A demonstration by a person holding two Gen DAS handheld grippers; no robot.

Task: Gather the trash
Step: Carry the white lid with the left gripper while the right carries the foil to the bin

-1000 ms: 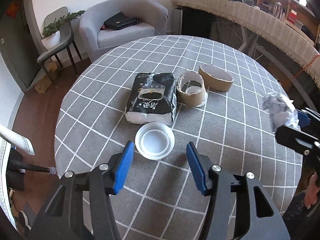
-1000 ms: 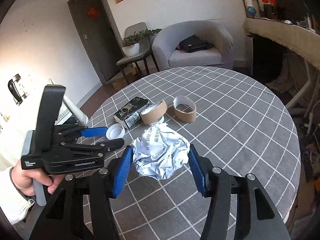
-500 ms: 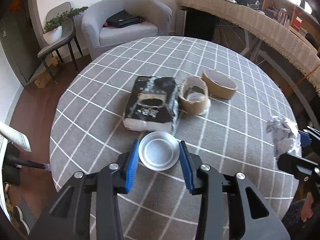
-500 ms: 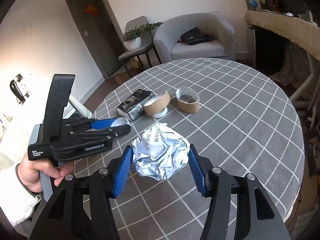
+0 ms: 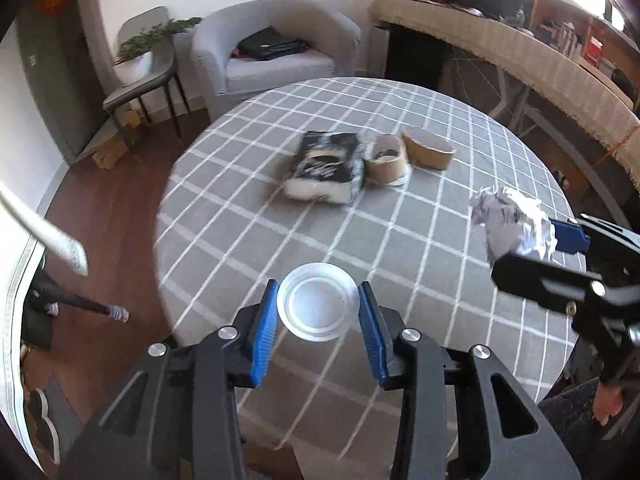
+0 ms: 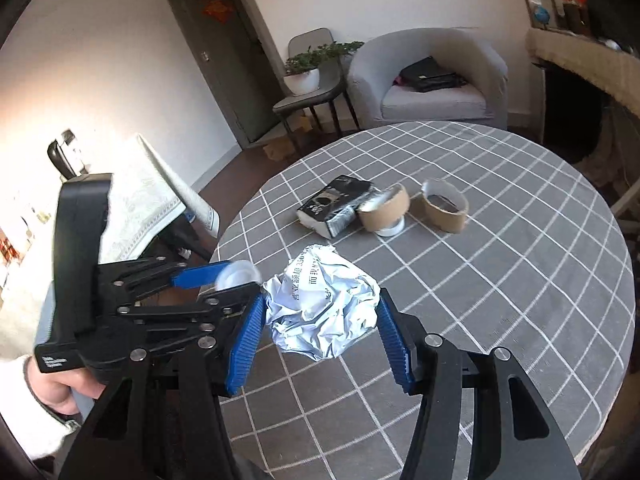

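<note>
My left gripper [image 5: 318, 308] is shut on a white plastic lid [image 5: 317, 307] and holds it above the near edge of the round table [image 5: 400, 248]. It also shows in the right wrist view [image 6: 236, 276]. My right gripper [image 6: 320, 320] is shut on a crumpled paper ball [image 6: 322, 306], lifted over the table; the ball also shows in the left wrist view [image 5: 512, 224]. A black packet [image 5: 326, 166], a brown tape roll on its side [image 5: 386, 160] and a second brown roll [image 5: 428, 148] lie mid-table.
A grey armchair [image 5: 276, 48] with a black bag, a chair holding a potted plant [image 5: 136, 60] and a long counter [image 5: 520, 60] stand beyond the table. A white draped cloth [image 6: 136, 200] hangs at the left by the floor.
My left gripper closed on the white lid and lifted it back toward the table's near edge. My right gripper kept hold of the paper ball and drew slightly back.
</note>
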